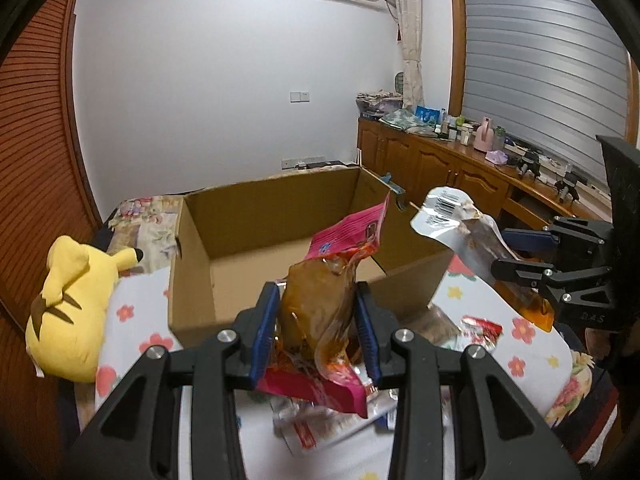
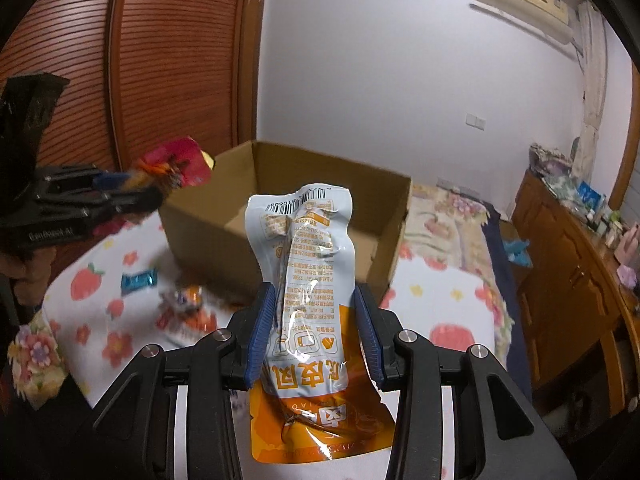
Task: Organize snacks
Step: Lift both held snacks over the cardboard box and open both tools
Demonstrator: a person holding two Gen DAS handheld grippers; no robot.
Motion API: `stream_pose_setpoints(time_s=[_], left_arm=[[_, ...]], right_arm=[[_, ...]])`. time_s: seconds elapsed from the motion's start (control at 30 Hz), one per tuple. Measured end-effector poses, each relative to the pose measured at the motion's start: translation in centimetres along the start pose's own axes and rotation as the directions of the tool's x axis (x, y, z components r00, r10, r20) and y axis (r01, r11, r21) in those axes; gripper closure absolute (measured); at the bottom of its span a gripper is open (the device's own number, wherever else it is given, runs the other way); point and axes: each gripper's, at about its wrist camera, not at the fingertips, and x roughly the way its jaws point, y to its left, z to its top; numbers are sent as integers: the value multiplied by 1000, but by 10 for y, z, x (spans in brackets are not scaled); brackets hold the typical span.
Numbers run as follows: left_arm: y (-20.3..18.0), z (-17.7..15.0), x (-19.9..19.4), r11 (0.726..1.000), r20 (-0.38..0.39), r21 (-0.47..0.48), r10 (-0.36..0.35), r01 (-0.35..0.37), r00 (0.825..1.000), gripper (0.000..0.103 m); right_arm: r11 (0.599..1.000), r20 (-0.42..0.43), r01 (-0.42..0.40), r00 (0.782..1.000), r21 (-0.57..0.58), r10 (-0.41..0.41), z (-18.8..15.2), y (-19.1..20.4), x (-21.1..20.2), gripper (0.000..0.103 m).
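My left gripper [image 1: 316, 300] is shut on a pink snack pouch [image 1: 320, 308] with a brown clear window, held up in front of the open cardboard box [image 1: 280, 216]. My right gripper [image 2: 314, 304] is shut on a white and orange snack pouch [image 2: 304, 280], barcode end pointing at the box [image 2: 320, 188]. In the left wrist view the right gripper [image 1: 516, 268] holds that white pouch [image 1: 448, 216] by the box's right corner. In the right wrist view the left gripper [image 2: 132, 196] holds the pink pouch [image 2: 180, 164] left of the box.
Several loose snack packets [image 1: 320, 420] lie on the flowered bedsheet [image 1: 132, 320] in front of the box; a blue packet [image 2: 138, 280] lies among them. A yellow plush toy [image 1: 76, 304] rests at the left. A wooden cabinet [image 1: 460, 168] with clutter runs along the right wall.
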Motion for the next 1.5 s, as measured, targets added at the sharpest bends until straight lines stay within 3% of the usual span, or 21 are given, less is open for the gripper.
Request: stream_pose_setpoints(time_s=[0.53,0.8,1.1,1.5], left_arm=[[31,49,82,999,-75,16,48,-47,996,68],[38,53,114,997,-122,28,70,-67,990,67],[41,50,132,996,-157,46,81,-75,984,67],[42,53,131,995,-159,43,97,-91,982,67]], right_arm=[[995,-19,-101,995,10,101,72,-20,93,62],[995,-59,-101,993,17,102,84,-28,133,62],[996,-112,-85,990,-11,83,73,-20,151,60],[994,-78,-108,991,16,109,73,-24,131,54]])
